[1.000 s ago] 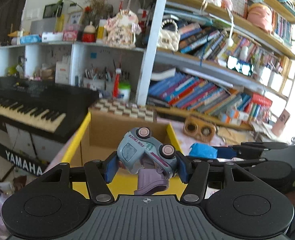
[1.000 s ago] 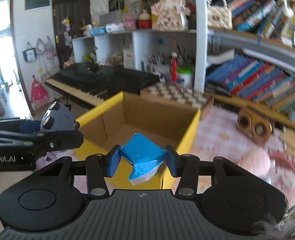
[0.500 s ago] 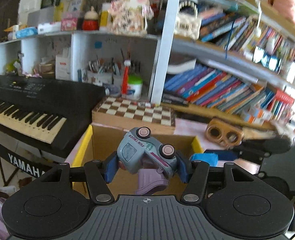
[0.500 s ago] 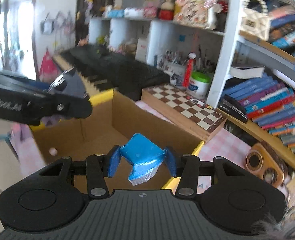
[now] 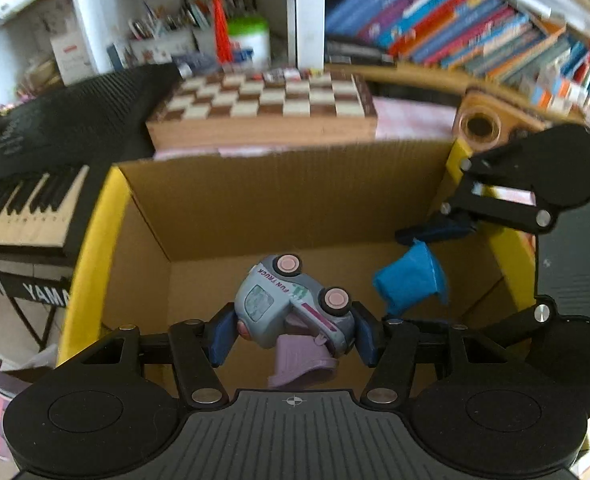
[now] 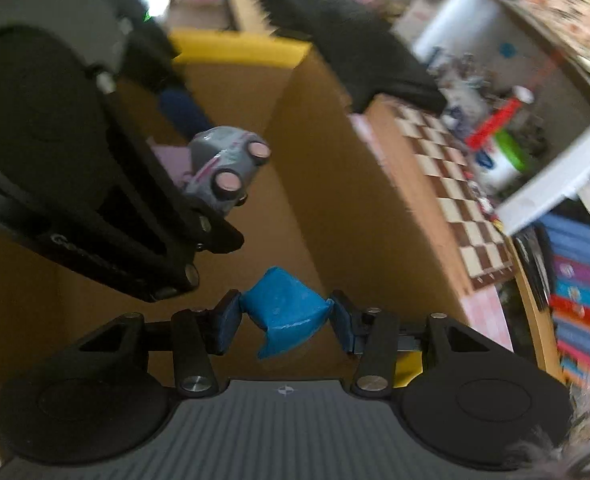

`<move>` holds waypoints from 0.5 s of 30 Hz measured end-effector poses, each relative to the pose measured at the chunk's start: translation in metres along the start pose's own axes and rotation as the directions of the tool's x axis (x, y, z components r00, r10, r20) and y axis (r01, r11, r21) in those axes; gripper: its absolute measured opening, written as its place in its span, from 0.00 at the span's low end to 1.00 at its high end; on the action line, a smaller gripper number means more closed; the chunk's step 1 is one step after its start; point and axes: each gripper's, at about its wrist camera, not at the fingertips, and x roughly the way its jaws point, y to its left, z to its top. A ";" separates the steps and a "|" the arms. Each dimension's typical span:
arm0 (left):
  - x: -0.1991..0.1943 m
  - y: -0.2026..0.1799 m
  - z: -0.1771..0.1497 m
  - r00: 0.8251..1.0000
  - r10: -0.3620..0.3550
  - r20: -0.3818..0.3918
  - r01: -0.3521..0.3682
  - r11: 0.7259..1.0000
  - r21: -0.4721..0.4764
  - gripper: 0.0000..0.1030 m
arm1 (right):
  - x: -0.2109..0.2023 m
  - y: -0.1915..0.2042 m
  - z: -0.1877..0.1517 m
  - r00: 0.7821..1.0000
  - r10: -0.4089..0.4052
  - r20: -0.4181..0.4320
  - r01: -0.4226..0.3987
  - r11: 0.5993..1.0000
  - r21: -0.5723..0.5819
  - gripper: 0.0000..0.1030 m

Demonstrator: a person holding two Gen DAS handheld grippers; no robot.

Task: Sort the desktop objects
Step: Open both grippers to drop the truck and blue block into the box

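Note:
My left gripper point(image 5: 293, 330) is shut on a grey-blue toy truck point(image 5: 283, 304) with pink wheels and a lilac part hanging under it. It hangs over the inside of an open cardboard box point(image 5: 263, 196) with yellow outer walls. My right gripper point(image 6: 283, 314) is shut on a crumpled blue packet point(image 6: 283, 310), also above the box's inside. In the left wrist view the right gripper point(image 5: 423, 264) reaches in from the right with the blue packet point(image 5: 409, 282). In the right wrist view the left gripper point(image 6: 199, 160) comes in from the left holding the toy truck point(image 6: 225, 168).
A wooden chessboard point(image 5: 263, 100) lies just behind the box. A black keyboard point(image 5: 27, 184) stands to its left. Shelves with books point(image 5: 455, 40) and pen pots point(image 5: 167, 32) rise behind. A wooden piece with round holes point(image 5: 479, 124) sits at the box's back right corner.
Both grippers have tilted downward and moved forward over the box, so its inside now fills the views. The right gripper has rolled. Both keep hold of their objects.

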 end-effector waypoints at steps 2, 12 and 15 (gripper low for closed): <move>0.005 0.001 0.001 0.999 -0.007 -0.037 0.007 1.000 -0.004 0.56 | 0.009 0.004 0.001 1.000 -0.002 -0.030 0.000 0.998 -0.061 0.44; 0.010 0.000 0.005 0.998 -0.001 -0.067 0.002 1.000 0.005 0.61 | 0.020 0.002 0.008 0.998 0.025 -0.062 -0.031 0.995 -0.090 0.45; 0.006 -0.006 0.005 0.999 0.027 -0.027 -0.026 0.999 0.037 0.68 | 0.016 0.001 0.008 0.999 0.024 -0.042 -0.028 0.997 -0.079 0.50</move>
